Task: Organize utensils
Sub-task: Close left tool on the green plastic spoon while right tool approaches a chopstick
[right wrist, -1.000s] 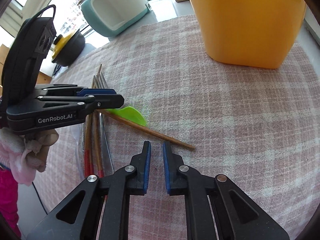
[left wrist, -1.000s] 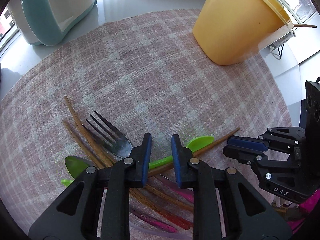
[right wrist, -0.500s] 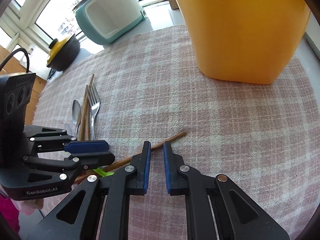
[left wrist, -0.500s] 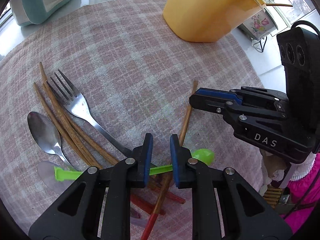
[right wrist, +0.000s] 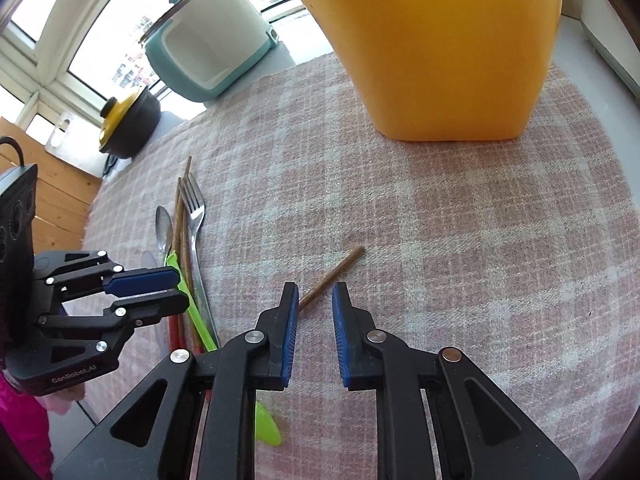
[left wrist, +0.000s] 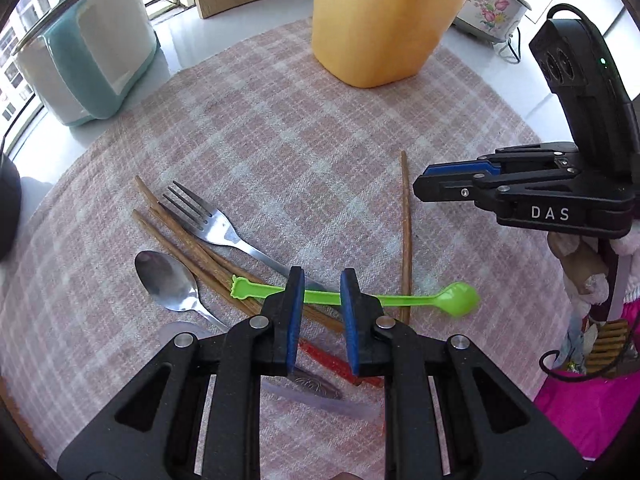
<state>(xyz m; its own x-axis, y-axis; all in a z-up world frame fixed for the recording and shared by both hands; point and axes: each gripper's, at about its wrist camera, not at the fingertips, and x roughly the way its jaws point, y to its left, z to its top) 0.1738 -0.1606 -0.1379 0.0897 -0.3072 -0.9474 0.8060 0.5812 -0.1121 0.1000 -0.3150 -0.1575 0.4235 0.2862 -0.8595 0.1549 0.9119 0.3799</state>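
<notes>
**Left and right wrist views, utensil sorting.** Nearest the lens, the left gripper (left wrist: 322, 276) hung over the pile with its blue-padded jaws a little apart and opening. Nothing was clamped. The green spoon (left wrist: 400, 301) lay on the cloth (left wrist: 300, 140) beneath the tips and crossed them sideways. The right gripper (right wrist: 316, 288) was also parting its jaws, which had been nearly together a second before. The gap was empty, and the loose chopstick (right wrist: 332, 274) ran behind its left finger.

That chopstick had swung round. A second earlier it lay slanted across the green spoon; now it stood almost upright right of centre in the left view, its lower end still crossing the spoon's handle. It was probably being worked free for a single pick. No utensil was lifted, so the sorting looked barely begun.

Left of centre lay the other chopsticks (left wrist: 172, 240), thin brown wood with red-lacquered ends, along with a polished steel fork (left wrist: 216, 226) and steel spoon (left wrist: 168, 280). The green spoon was thin, glossy plastic. The cloth was coarse pink-and-white check.

Farthest, at top centre, stood the smooth orange tub (left wrist: 380, 28), the likely holder. A teal-and-white cooker (left wrist: 88, 52) stood upper left.
</notes>
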